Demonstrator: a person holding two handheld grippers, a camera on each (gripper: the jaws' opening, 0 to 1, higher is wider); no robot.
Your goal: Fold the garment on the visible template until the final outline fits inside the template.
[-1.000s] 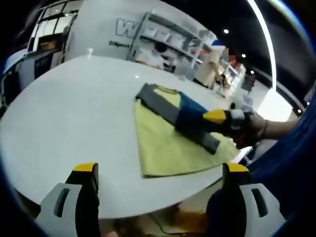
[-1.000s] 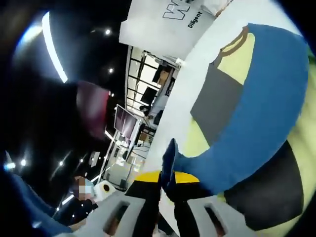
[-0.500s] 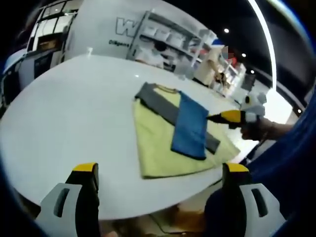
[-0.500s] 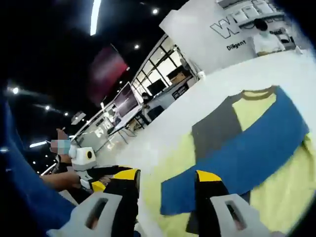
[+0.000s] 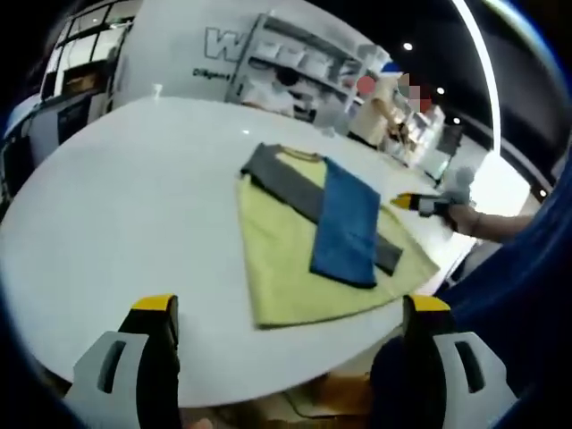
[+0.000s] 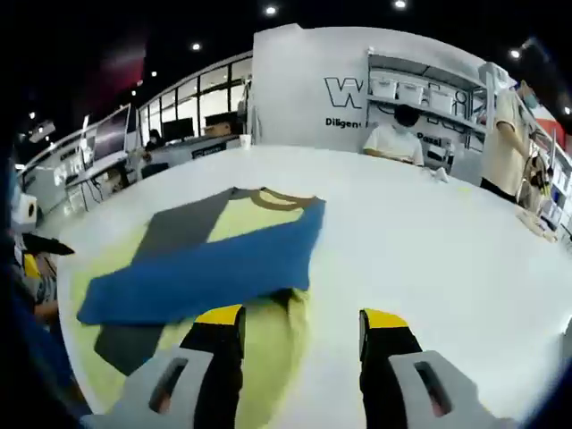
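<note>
Garment [image 5: 313,237]: soft matt cloth, yellow-green body, grey and blue sleeves [image 6: 192,268] lying flat, faint creases, ribbed-looking tan neckband. Table [image 5: 134,232]: smooth white top, slight sheen, pale reflections near far edge. Left gripper [image 5: 290,357]: pale grey moulded plastic jaws, yellow matt tips, dark inner pads. Right gripper [image 6: 299,344]: same grey plastic, yellow caps, black pad faces. Back wall: smooth white panel, printed dark lettering. Shelving [image 6: 429,89]: thin pale metal-looking frame.

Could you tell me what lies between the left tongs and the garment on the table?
In the left gripper view, bare white table lies between the left tongs and the garment.
</note>
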